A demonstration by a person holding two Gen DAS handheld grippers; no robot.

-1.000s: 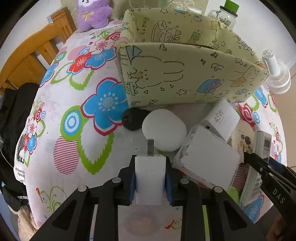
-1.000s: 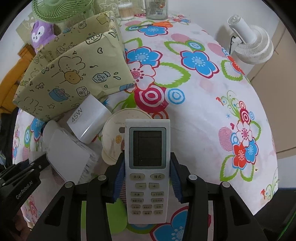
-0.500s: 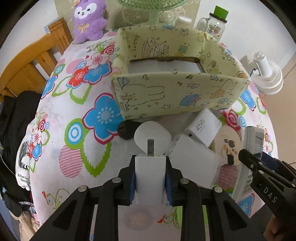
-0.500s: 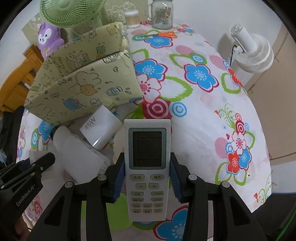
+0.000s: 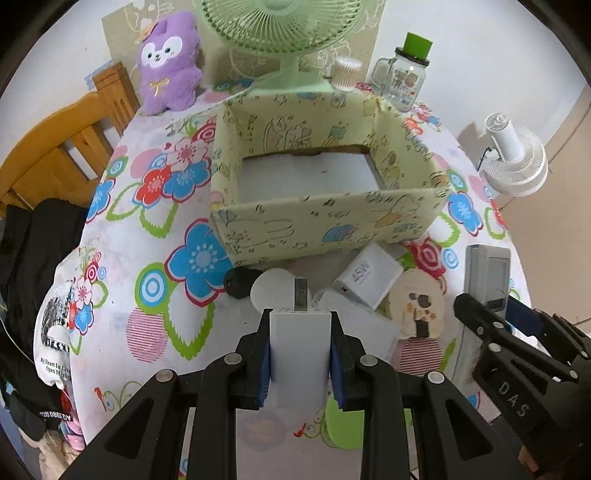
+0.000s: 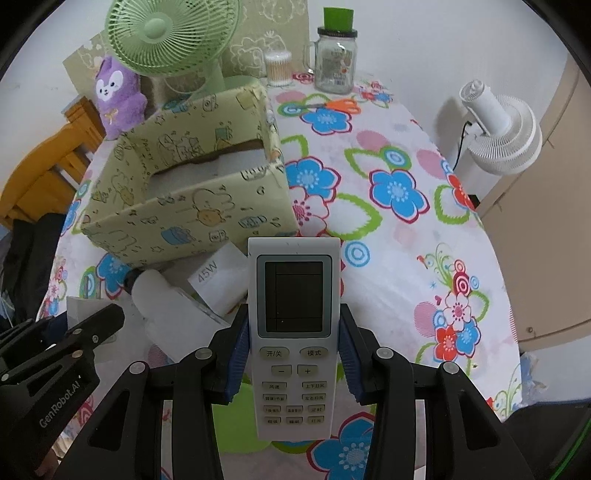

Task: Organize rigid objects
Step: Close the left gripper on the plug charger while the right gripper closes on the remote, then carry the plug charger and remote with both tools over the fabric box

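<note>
My left gripper (image 5: 299, 354) is shut on a white plug adapter (image 5: 299, 343), prong forward, held above the table. My right gripper (image 6: 293, 354) is shut on a white air-conditioner remote (image 6: 293, 332), which also shows in the left wrist view (image 5: 485, 280). An open yellow patterned box (image 5: 325, 221) with a white bottom stands ahead, also in the right wrist view (image 6: 192, 218). In front of it lie a white 45W charger (image 5: 367, 275), a white round object (image 5: 271, 288), a black object (image 5: 238, 282), a white flat case (image 5: 365, 332) and a round cream disc (image 5: 417, 310).
A green fan (image 5: 280, 33), a purple plush (image 5: 168, 62), a glass jar with a green lid (image 5: 404, 74) and a cotton-swab jar (image 5: 345, 74) stand behind the box. A white fan (image 6: 502, 129) is off the table's right. A wooden chair (image 5: 55, 147) is at left.
Both grippers have risen and pulled back with their objects. The box's open inside has come into view and the table items look smaller.
</note>
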